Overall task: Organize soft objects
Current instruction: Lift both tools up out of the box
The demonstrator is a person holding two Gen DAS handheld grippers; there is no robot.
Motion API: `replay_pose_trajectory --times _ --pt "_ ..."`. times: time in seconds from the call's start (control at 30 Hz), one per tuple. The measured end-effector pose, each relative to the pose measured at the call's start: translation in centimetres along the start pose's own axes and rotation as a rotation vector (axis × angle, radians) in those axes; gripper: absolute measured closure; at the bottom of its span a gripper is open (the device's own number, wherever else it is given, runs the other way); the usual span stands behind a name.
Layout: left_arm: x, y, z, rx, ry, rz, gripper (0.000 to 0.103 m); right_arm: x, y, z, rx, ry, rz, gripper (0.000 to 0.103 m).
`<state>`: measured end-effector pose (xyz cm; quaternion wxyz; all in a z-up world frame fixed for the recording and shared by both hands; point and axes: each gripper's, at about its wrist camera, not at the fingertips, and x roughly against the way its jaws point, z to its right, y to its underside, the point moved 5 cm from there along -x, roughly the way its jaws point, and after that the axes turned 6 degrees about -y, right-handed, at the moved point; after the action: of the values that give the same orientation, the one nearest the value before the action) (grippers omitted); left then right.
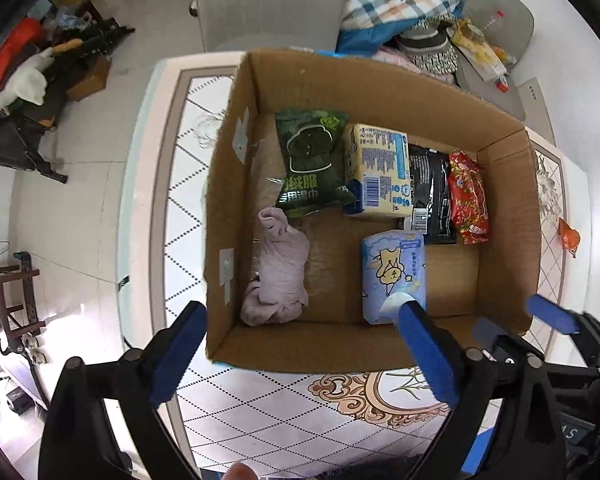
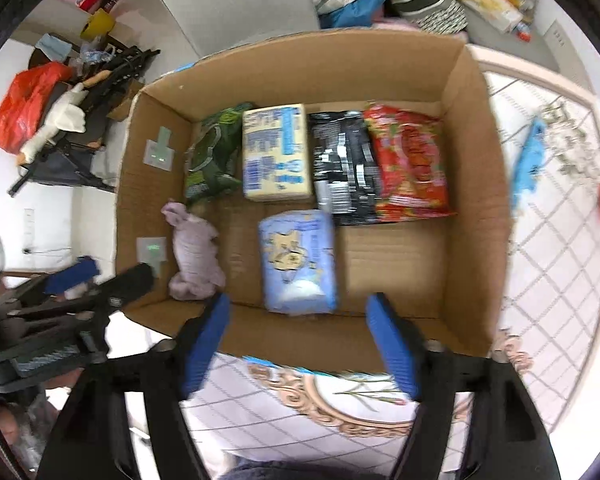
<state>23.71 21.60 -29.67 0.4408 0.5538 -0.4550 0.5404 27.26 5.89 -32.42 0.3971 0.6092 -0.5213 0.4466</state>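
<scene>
Both the left gripper [image 1: 302, 354] and right gripper [image 2: 300, 344] hover above the cardboard box's [image 1: 380, 84] near wall, fingers spread and empty; inside it, packets line the far wall, leaving room near the blue tissue pack [image 1: 392, 276] and lilac cloth [image 1: 278, 276].

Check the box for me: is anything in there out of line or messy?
Mostly tidy. Four packs line the far wall of the box, and the blue pack lies squarely in front. Only the pink cloth stands out: it lies crumpled and unfolded against the left wall, and the green pack sits slightly askew.
</scene>
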Motion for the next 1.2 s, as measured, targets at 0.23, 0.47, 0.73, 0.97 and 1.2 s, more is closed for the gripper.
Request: replay_pose_trajectory --times 0.23,0.47,0.73,0.97,1.2 --pt "2.6 1.4 0.3 0.013 -0.013 0.087 0.001 3.2 1.9 1.3 0.055 0.101 0.078 0.003" --pt "6.0 4.4 1.1 0.004 -0.03 0.184 0.001 6.8 4.4 1.5 0.065 0.105 0.151 0.003" --pt "9.9 6.6 2.6 -0.002 -0.019 0.265 0.001 10.9 7.9 1.4 0.075 0.075 0.236 0.003" --pt "12.2 6.8 5.1 -0.028 -0.033 0.318 0.001 13.2 9.1 2.0 0.072 0.01 0.264 0.003" --pt "11.8 5.3 11.8 -0.109 -0.036 0.323 0.001 14.1 9.1 8.7 -0.069 -0.024 0.275 0.003"
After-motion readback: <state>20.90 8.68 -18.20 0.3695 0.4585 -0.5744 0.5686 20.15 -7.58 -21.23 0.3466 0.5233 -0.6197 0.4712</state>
